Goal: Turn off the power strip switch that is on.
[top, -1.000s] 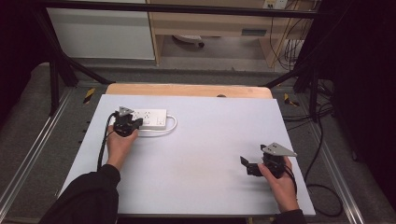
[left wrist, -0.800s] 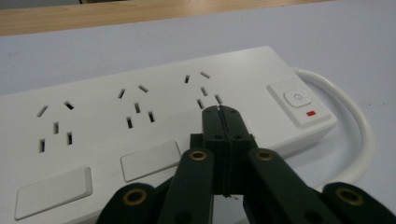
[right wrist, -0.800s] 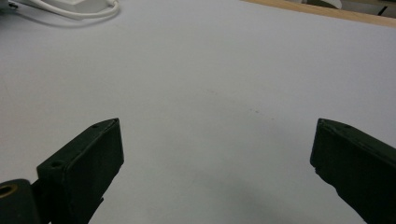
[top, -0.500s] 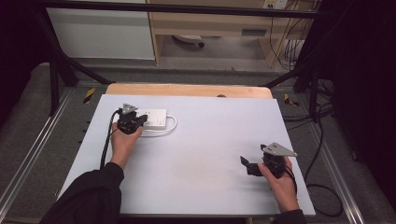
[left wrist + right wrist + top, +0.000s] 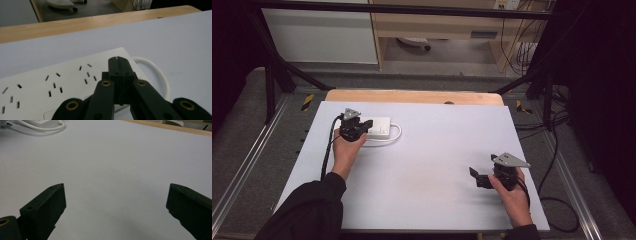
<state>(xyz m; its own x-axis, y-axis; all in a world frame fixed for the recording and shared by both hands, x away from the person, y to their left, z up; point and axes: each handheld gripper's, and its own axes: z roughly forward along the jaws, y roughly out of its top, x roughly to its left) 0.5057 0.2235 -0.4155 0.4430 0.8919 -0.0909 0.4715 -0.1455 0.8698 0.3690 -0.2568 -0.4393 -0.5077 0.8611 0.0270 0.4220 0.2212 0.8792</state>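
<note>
Over the table (image 5: 432, 200), left hand-held gripper (image 5: 368, 123) crept along the power strip (image 5: 379, 128).

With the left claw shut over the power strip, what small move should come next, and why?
Probably ease the left claw down onto the power strip. Its jaws are pressed together above the strip's top near the cord end, holding nothing, which suits a press rather than a grasp.

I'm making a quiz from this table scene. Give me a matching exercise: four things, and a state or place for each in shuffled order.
Things:
1. left gripper
2. right gripper
3. power strip
4. white cable

States or places:
A. fingers wide apart over the bare sheet
B. curls in a loop on the sheet
C. white, slotted sockets facing up
D. fingers shut together above the strip

Pairs: 1-D, 2-A, 3-C, 4-B
</note>
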